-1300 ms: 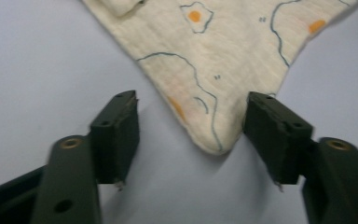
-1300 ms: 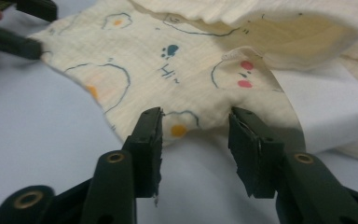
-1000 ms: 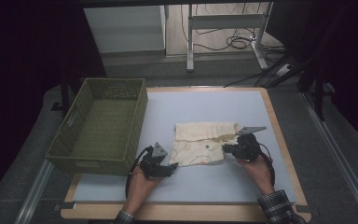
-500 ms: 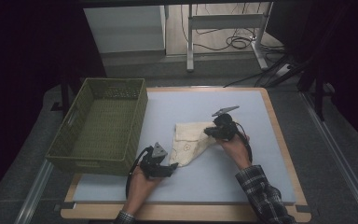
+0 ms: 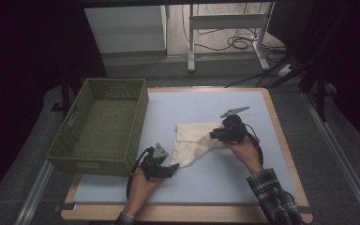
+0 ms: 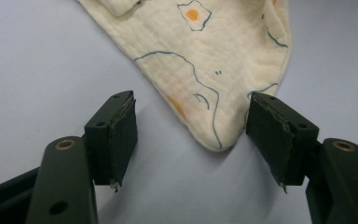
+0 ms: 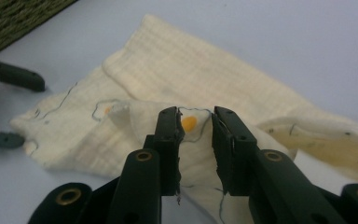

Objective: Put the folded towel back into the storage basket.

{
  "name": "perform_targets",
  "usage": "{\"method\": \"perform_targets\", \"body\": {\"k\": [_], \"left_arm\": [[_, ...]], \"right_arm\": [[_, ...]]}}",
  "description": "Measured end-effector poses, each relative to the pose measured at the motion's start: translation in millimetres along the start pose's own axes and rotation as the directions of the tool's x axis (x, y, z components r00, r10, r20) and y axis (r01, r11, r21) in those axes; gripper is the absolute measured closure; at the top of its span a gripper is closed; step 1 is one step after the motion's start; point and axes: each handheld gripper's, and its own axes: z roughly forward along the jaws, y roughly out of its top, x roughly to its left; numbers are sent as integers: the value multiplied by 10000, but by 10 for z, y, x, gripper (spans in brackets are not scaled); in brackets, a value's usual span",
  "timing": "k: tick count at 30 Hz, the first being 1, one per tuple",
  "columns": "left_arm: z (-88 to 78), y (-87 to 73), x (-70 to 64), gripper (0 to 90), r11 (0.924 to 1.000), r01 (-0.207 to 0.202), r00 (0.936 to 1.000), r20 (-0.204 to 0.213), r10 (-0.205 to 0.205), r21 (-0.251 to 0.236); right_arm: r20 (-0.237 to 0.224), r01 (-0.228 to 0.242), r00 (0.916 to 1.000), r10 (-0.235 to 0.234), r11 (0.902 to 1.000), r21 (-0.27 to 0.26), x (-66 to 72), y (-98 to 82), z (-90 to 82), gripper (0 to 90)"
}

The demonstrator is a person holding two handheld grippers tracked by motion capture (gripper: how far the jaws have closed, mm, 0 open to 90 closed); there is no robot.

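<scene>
The cream printed cloth (image 5: 198, 142) runs diagonally at frame centre; my right gripper (image 7: 196, 122), jaws just parting, has its folded corner between them, while my left gripper (image 6: 192, 122) gapes around the lower-left corner.

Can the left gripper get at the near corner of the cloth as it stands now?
Probably yes. The left gripper is open, and the cloth corner lies flat on the table between its jaws, with nothing in the way.
</scene>
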Motion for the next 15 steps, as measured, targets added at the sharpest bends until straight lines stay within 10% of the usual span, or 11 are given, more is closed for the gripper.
{"method": "perform_targets", "body": {"k": [12,15], "left_arm": [[2,-1,-1,336,10000,33,10000,2,-33,-27],[2,-1,-2,336,10000,33,10000,-1,-33,-29]], "right_arm": [[-295,-77,9995,93,9985,538,-27,-224,229,601],[83,391,9992,-399,9957,839,45,-274,266,707]]}}
